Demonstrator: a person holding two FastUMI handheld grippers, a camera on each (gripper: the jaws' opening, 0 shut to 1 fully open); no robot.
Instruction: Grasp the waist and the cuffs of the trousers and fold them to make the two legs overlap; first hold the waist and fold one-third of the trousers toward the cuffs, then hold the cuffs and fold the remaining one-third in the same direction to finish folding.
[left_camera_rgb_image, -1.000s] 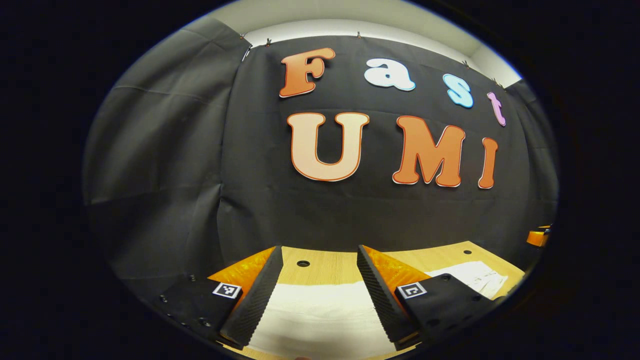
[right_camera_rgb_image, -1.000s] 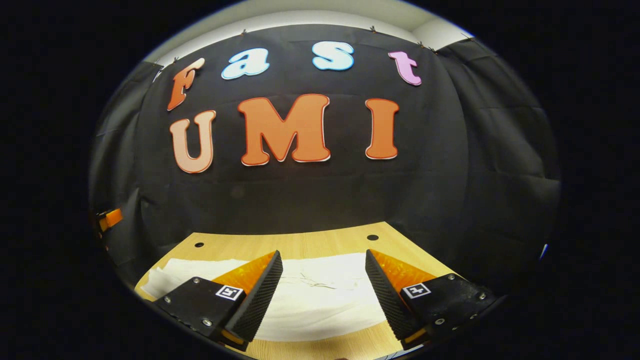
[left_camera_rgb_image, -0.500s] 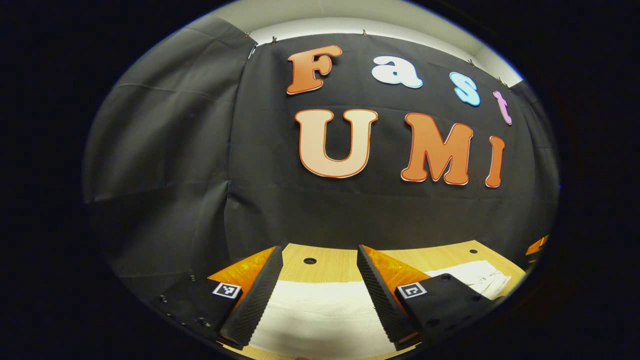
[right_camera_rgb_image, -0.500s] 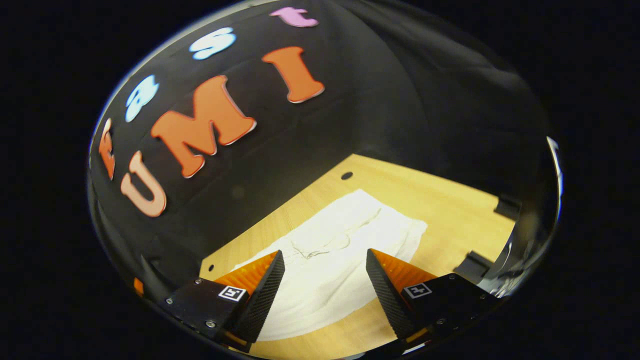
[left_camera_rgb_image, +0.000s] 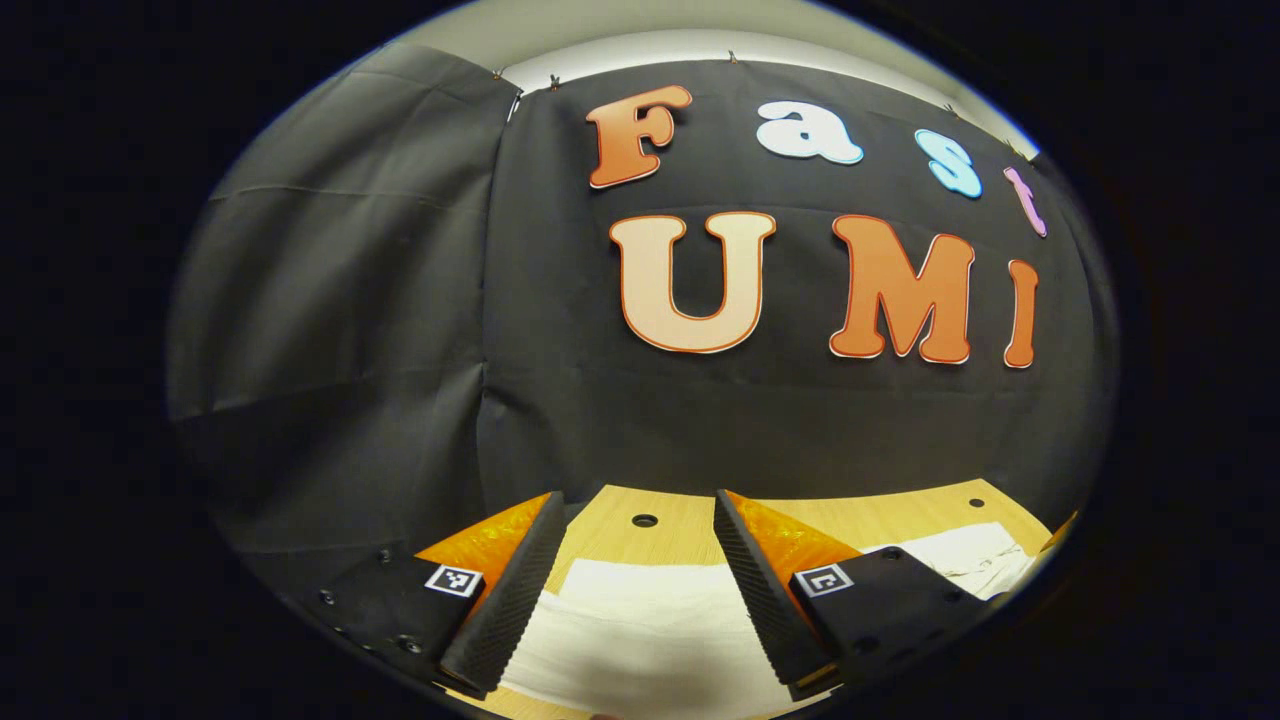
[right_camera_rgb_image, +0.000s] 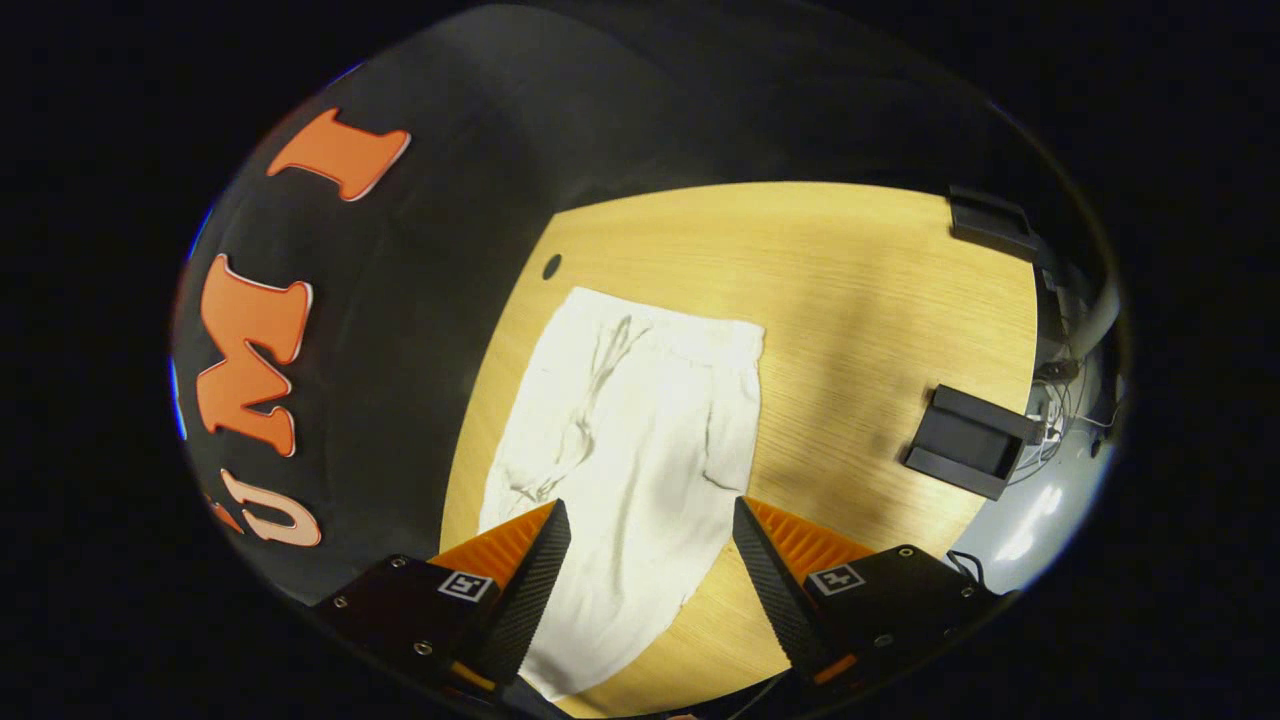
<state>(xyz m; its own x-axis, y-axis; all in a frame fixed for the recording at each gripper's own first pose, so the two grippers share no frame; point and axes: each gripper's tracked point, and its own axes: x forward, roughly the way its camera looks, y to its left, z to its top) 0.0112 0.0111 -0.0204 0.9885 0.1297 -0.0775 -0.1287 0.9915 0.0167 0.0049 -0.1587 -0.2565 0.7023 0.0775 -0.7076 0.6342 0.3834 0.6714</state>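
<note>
Although the white trousers (right_camera_rgb_image: 640, 440) lie flat along the back edge of the pale wooden desk (right_camera_rgb_image: 860, 280), waist end toward its far corner, I cannot tell whether the legs already overlap; both thirds look still to be folded. Left gripper (left_camera_rgb_image: 632, 590) and right gripper (right_camera_rgb_image: 650, 580) hang over the cloth, jaws spread wide and gripping nothing. Soft, faintly creased fabric shows a drawstring (right_camera_rgb_image: 590, 390); ridged pads (right_camera_rgb_image: 520, 590) should bite it well.

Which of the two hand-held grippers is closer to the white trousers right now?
Left, it seems. The left hand-held gripper hovers low over the white fabric trousers, cloth between its open fingers. The right hand-held gripper looks down on them from higher.
</note>
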